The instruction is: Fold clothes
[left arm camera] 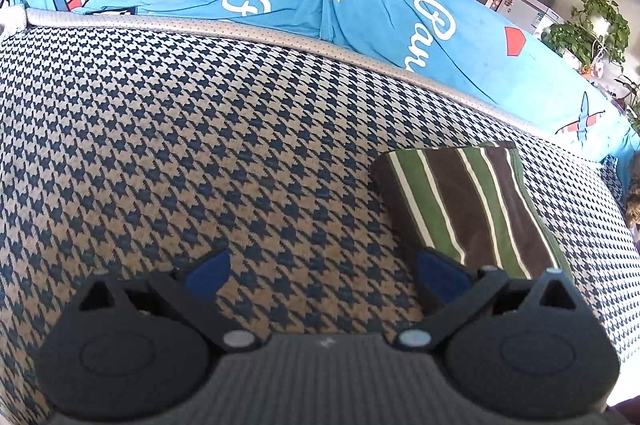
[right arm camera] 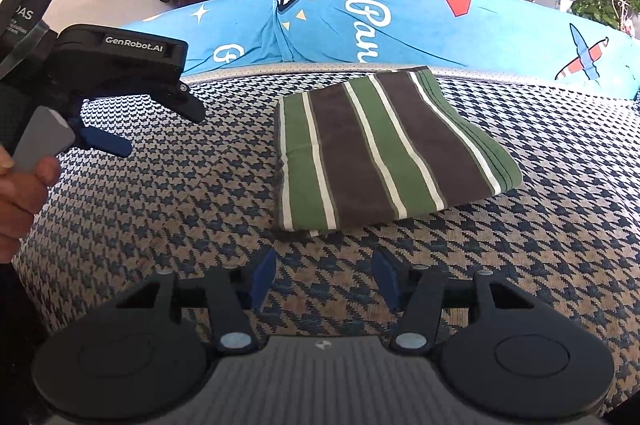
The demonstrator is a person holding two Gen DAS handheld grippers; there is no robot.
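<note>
Houndstooth seat cushion [right arm camera: 168, 193] is carrying the folded striped garment [right arm camera: 384, 149], lying flat before a blue printed cover [right arm camera: 400, 25]. Both hand-held grippers, right [right arm camera: 324, 281] and left [left arm camera: 320, 269], are hovering with jaws apart, gripping nothing.

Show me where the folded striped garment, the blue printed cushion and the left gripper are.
folded striped garment [right arm camera: 384, 149]: right wrist view, middle brown stripe.
blue printed cushion [right arm camera: 400, 25]: right wrist view, white lettering area.
left gripper [left arm camera: 324, 275]: left wrist view, midway between fingertips.
</note>
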